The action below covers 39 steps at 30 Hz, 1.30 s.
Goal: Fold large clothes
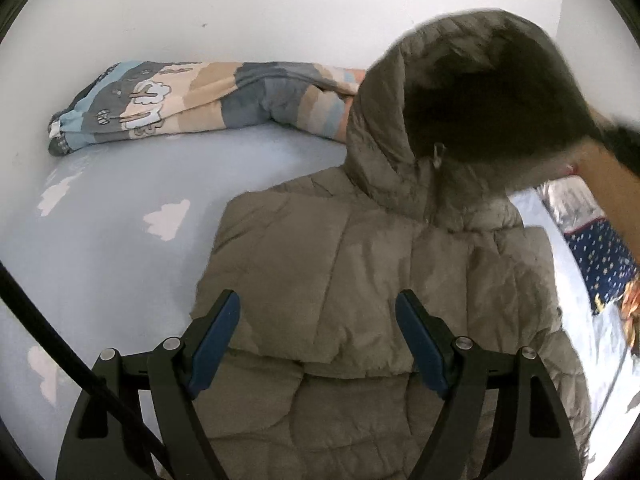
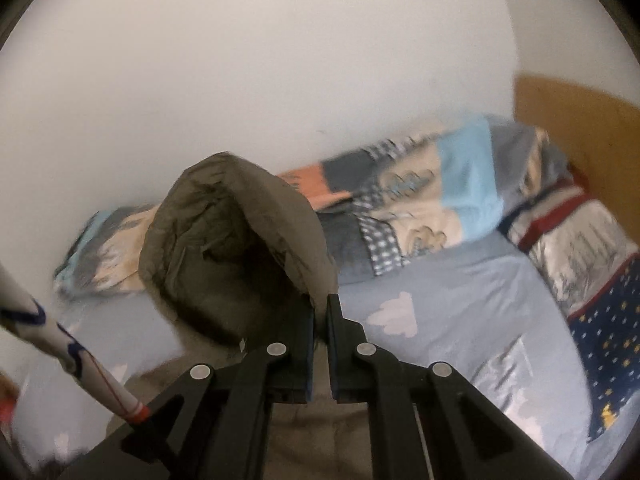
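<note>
An olive-grey puffer jacket (image 1: 360,280) lies spread on the bed, and its hood (image 1: 460,100) stands lifted up at the far end. My left gripper (image 1: 318,308) hovers open over the jacket's lower back, nothing between its blue pads. In the right wrist view the hood (image 2: 236,240) rises in front of my right gripper (image 2: 320,312), whose jaws are shut on the hood's rim at its right edge. The jacket's body (image 2: 320,420) shows blurred below the fingers.
A light blue sheet with white clouds (image 1: 120,240) covers the bed. A rolled patchwork quilt (image 1: 180,100) lies along the white wall. A navy star-patterned blanket (image 2: 600,340) sits at the right, by an orange headboard (image 2: 580,128). A person's sleeve (image 2: 60,344) shows at the left.
</note>
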{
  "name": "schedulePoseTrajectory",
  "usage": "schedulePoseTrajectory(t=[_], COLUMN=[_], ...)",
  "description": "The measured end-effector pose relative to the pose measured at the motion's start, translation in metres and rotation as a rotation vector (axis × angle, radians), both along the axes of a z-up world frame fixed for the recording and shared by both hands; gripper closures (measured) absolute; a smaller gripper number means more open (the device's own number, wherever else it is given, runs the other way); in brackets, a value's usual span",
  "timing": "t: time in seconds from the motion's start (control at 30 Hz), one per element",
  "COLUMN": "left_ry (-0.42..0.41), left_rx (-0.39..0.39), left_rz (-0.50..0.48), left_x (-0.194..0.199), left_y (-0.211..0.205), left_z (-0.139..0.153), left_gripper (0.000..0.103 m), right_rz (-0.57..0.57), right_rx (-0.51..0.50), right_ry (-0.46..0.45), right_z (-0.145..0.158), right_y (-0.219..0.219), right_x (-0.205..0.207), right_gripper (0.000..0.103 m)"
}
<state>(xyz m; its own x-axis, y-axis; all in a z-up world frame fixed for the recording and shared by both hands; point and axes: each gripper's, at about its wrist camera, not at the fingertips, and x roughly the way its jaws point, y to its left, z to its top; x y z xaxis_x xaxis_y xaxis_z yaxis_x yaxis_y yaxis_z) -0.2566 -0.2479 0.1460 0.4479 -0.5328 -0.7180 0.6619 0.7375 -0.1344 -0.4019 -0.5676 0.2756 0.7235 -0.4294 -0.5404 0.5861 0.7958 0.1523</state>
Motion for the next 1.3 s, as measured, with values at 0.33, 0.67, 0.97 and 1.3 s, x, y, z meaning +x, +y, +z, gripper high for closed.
schedulePoseTrajectory(t=[0.33,0.67,0.97,1.3], left_ry=[0.03,0.049,0.101,0.093], left_rx=[-0.136,-0.012,0.054,0.04], left_rz=[0.067,-0.064,-0.106,-0.085], left_x=[0.014,-0.009,-0.013,-0.009], left_y=[0.029,-0.027,-0.044,-0.037], left_z=[0.02,-0.018,-0.044,-0.037], left_gripper=[0.024,0.024,0.024,0.024], right_rz=[0.075,0.074,0.126,0.113], right_rx=[-0.011,-0.021,0.007,0.112], right_ry=[0.144,0.333,0.332,0.046], right_z=[-0.091,-0.174,-0.164,-0.084], right_y=[0.099,0.107,0.107,0.093], right_x=[-0.072,-0.057,-0.072,-0.084], right_gripper=[0.098,0.098,0.087,0.086])
